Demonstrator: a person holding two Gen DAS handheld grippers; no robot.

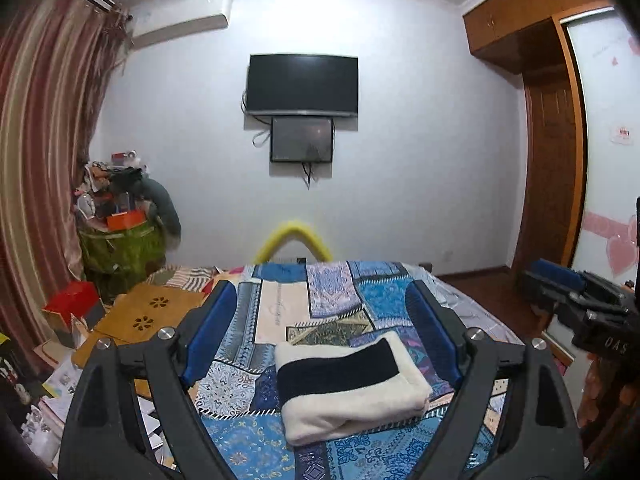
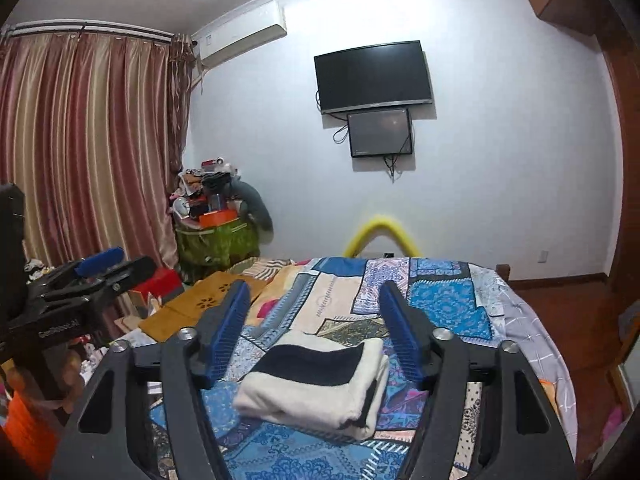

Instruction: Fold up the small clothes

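Looking along the left wrist view:
Left gripper (image 1: 322,320): jaws wide apart, nothing between the pads.
Folded garment (image 1: 348,384): cream with a black band, lying on the bedspread (image 1: 248,440), below and apart from the pads.
Room: dark television (image 1: 302,84) on the white wall, striped curtain (image 1: 36,140) at left, wooden wardrobe (image 1: 548,120) at right.

Right wrist view:
Right gripper (image 2: 314,330): jaws parted, empty.
Folded garment (image 2: 316,388): on the patterned blue bedspread (image 2: 444,304).
Room: air conditioner (image 2: 244,40) beside the curtain (image 2: 88,140).
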